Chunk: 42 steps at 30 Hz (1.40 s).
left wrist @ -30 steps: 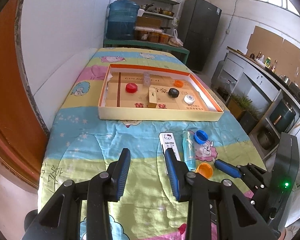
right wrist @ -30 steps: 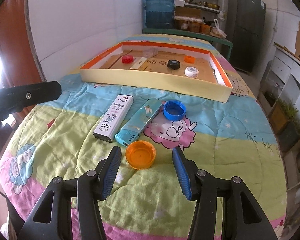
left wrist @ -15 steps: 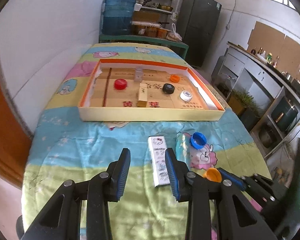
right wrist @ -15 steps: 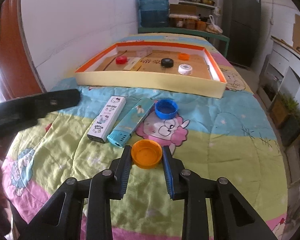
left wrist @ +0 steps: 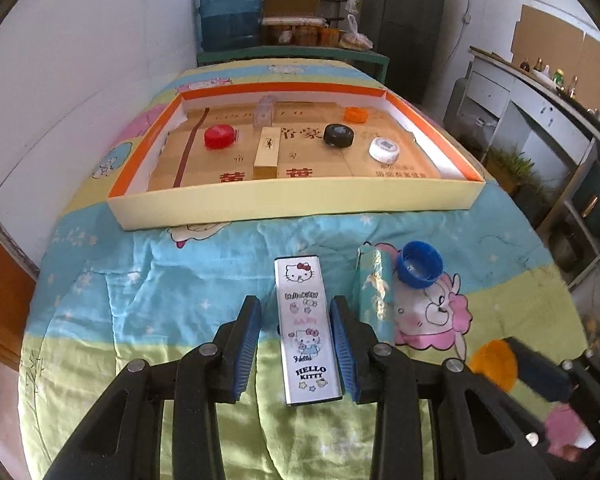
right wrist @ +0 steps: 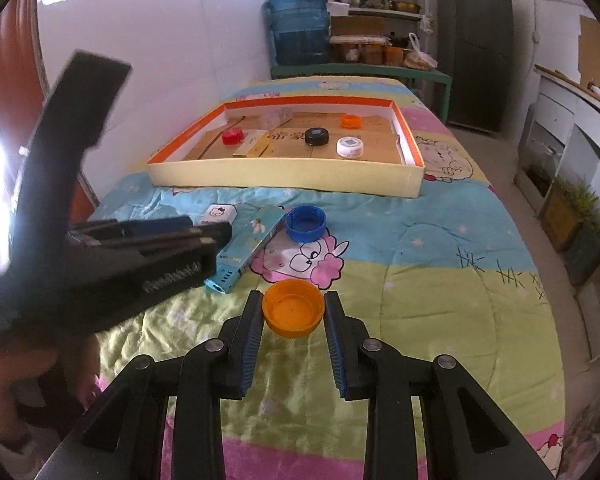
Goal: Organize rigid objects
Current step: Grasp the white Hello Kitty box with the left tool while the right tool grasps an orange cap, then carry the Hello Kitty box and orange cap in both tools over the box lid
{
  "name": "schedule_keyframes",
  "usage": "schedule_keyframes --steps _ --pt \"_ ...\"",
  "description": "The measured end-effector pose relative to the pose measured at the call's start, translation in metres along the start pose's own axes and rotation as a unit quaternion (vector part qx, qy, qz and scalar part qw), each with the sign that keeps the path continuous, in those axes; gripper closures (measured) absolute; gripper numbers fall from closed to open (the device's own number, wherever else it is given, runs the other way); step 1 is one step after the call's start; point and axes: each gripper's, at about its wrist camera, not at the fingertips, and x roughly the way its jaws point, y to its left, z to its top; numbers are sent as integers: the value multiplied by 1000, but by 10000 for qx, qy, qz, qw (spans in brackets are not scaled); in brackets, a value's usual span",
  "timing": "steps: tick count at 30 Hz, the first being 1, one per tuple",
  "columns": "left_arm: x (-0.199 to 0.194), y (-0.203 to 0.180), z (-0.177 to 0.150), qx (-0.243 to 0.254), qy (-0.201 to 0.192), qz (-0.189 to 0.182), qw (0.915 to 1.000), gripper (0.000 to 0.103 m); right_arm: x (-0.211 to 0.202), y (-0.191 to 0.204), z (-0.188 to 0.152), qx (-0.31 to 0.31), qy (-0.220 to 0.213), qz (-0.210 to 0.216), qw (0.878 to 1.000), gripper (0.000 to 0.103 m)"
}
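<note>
My left gripper (left wrist: 296, 344) is open around a white Hello Kitty box (left wrist: 306, 328) lying on the quilt; its pads stand on both sides with small gaps. My right gripper (right wrist: 293, 330) is shut on an orange bottle cap (right wrist: 293, 312), open side up. A light-blue box (left wrist: 374, 292) and a blue cap (left wrist: 419, 264) lie just right of the white box. The orange-rimmed tray (left wrist: 296, 206) farther back holds a red cap (left wrist: 219, 136), a beige box (left wrist: 267, 153), a black cap (left wrist: 339, 135), a white cap (left wrist: 385, 148) and a small orange cap (left wrist: 356, 114).
The cartoon quilt (right wrist: 440, 280) covers the table. A white wall runs along the left. A blue water jug (left wrist: 230, 4), shelves and a dark fridge (left wrist: 404, 20) stand behind the table. Cabinets line the right side. The left gripper's body (right wrist: 100, 248) crosses the right wrist view.
My left gripper moved right and forward until its fingers straddle the Hello Kitty box. My right gripper closed on the orange cap and now holds it.
</note>
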Motion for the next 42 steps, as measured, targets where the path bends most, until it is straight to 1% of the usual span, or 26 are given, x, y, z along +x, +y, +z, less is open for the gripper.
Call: schedule_keyframes --steps 3,5,12,20,33,42 --pt "-2 3 -1 -82 -12 -21 10000 71 0 -4 -1 58 1 28 10000 72" --pt "-2 6 -1 -140 -15 -14 9999 77 1 -5 0 77 -3 42 10000 72" --pt "-6 11 -3 -217 -41 -91 9997 77 1 -8 3 132 -38 66 9999 72" --pt "-20 19 -2 -283 -164 -113 9994 77 -2 -5 11 84 -111 50 9999 72" --pt "-40 29 8 -361 -413 -110 9984 77 -4 6 28 -123 -196 36 9997 72" --pt "-51 40 18 -422 -547 -107 9976 77 -4 13 46 -251 -298 36 9992 72"
